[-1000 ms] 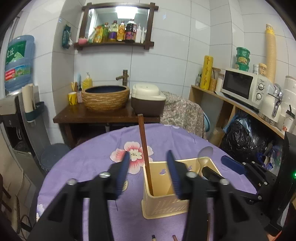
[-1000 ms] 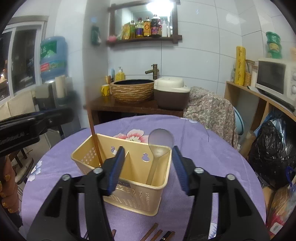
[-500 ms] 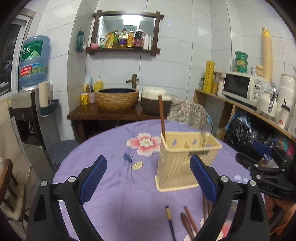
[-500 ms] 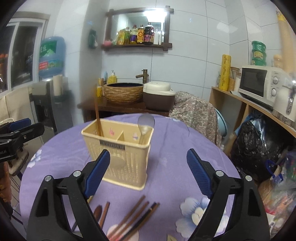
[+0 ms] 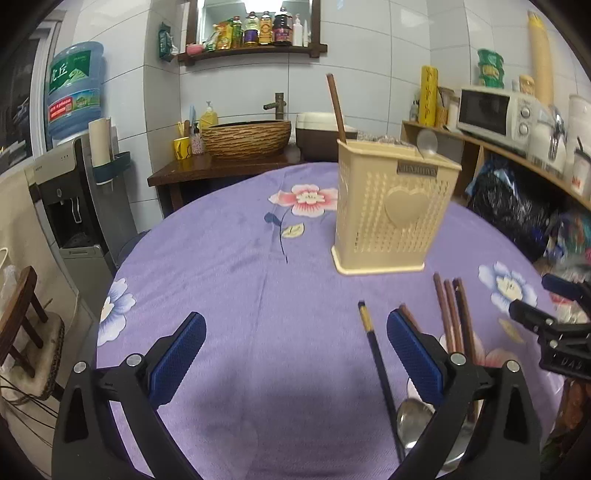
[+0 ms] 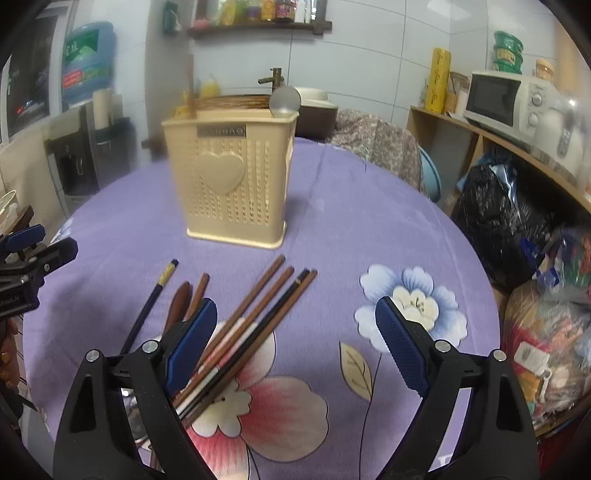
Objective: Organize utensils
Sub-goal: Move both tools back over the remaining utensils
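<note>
Barely begun: one brown chopstick [image 5: 335,107] and one spoon [image 5: 426,140] standing in the cream holder [image 5: 391,210], far on the purple desk [image 5: 240,295]. Left to sort: loose chopsticks [image 6: 255,325], near. Left gripper [image 5: 295,354] just opened, right gripper [image 6: 295,339] too, both jaws apart, empty. Only in the left view: another spoon [image 5: 413,417] near.

Dim indoor light comes from a lamp glaring in the mirror [image 5: 255,14] high on the back wall. A soft dark shadow pools on the tabletop [image 5: 229,258] at its near edge. Fisheye bending curves the wall tiles, black vignette fills the corners, and the right wrist view is motion-blurred around the beige basket [image 6: 231,181].
</note>
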`<control>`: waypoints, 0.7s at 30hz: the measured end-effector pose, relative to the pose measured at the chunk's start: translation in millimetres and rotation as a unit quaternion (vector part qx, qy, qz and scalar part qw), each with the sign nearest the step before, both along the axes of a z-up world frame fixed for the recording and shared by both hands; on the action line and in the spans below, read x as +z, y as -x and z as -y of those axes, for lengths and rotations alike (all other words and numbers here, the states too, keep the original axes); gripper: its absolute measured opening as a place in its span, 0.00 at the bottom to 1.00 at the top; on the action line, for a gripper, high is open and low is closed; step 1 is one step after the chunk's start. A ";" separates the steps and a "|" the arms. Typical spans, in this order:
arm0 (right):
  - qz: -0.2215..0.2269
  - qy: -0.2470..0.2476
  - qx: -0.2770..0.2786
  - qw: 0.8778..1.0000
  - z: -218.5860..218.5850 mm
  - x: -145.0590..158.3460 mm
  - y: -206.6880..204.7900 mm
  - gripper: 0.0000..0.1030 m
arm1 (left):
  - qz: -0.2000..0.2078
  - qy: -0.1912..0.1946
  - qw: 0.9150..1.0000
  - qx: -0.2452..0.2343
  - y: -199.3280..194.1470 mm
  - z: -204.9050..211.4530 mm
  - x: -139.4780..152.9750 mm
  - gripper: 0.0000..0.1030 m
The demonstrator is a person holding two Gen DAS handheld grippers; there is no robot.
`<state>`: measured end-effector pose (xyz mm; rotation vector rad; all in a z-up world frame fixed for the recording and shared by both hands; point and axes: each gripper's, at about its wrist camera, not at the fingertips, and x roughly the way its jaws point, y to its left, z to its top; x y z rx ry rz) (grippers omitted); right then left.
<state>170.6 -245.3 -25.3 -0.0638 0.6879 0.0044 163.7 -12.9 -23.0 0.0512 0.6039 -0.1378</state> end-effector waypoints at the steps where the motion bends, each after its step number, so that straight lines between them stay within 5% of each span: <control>1: -0.003 -0.001 -0.003 1.000 0.5 -2.8 1.5 0.86 | -0.001 -0.008 1.000 -0.002 2.4 1.7 -3.9 0.95; 12: -0.053 -0.005 -0.042 0.998 10.5 -38.6 17.5 0.89 | -0.027 -0.029 0.999 -0.014 12.7 7.9 -21.0 0.95; 21: -0.076 -0.006 0.002 0.997 -20.4 -47.4 21.6 0.89 | -0.040 -0.027 0.999 -0.018 14.0 9.8 -26.0 0.95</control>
